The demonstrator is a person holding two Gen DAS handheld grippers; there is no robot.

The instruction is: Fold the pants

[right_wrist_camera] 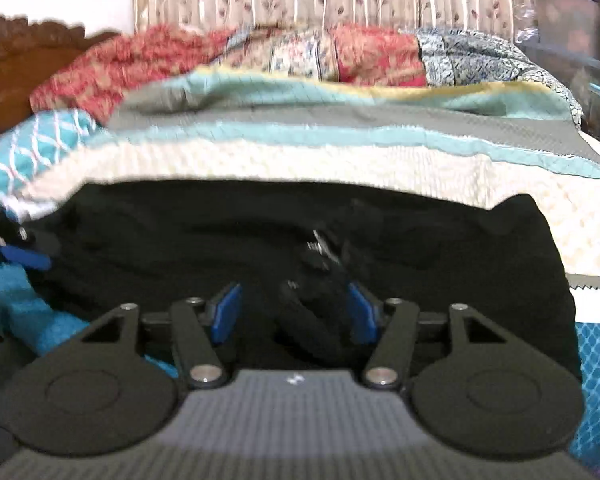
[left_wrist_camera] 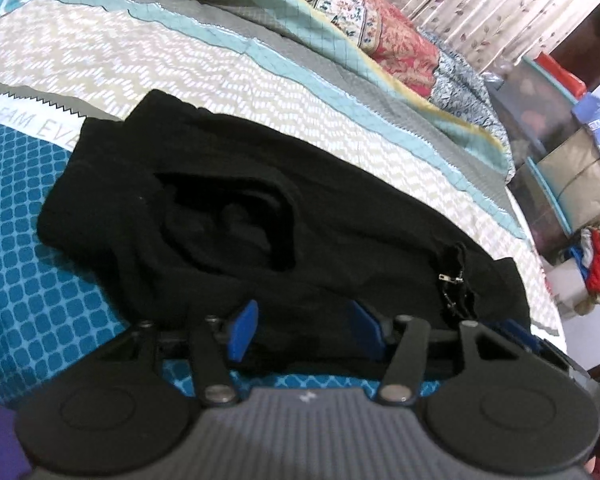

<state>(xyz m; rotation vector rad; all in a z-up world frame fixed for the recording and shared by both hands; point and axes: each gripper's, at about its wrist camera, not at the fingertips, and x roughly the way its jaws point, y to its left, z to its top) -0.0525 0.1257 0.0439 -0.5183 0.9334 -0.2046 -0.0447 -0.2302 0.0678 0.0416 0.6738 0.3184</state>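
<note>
Pants (left_wrist_camera: 228, 200): lay bunched on the bed (left_wrist_camera: 260, 80), long axis crosswise before both grippers.
Left gripper (left_wrist_camera: 304, 334): half open, empty, at the near hem.
Right gripper (right_wrist_camera: 294, 312): parted, cloth between, unpinched.

pants (left_wrist_camera: 228, 208) on bed (left_wrist_camera: 260, 92), before quilt (left_wrist_camera: 380, 36)

Both wrist views look down, close, over the black pants (left_wrist_camera: 228, 216) (right_wrist_camera: 260, 240) — left's from the side.
</note>
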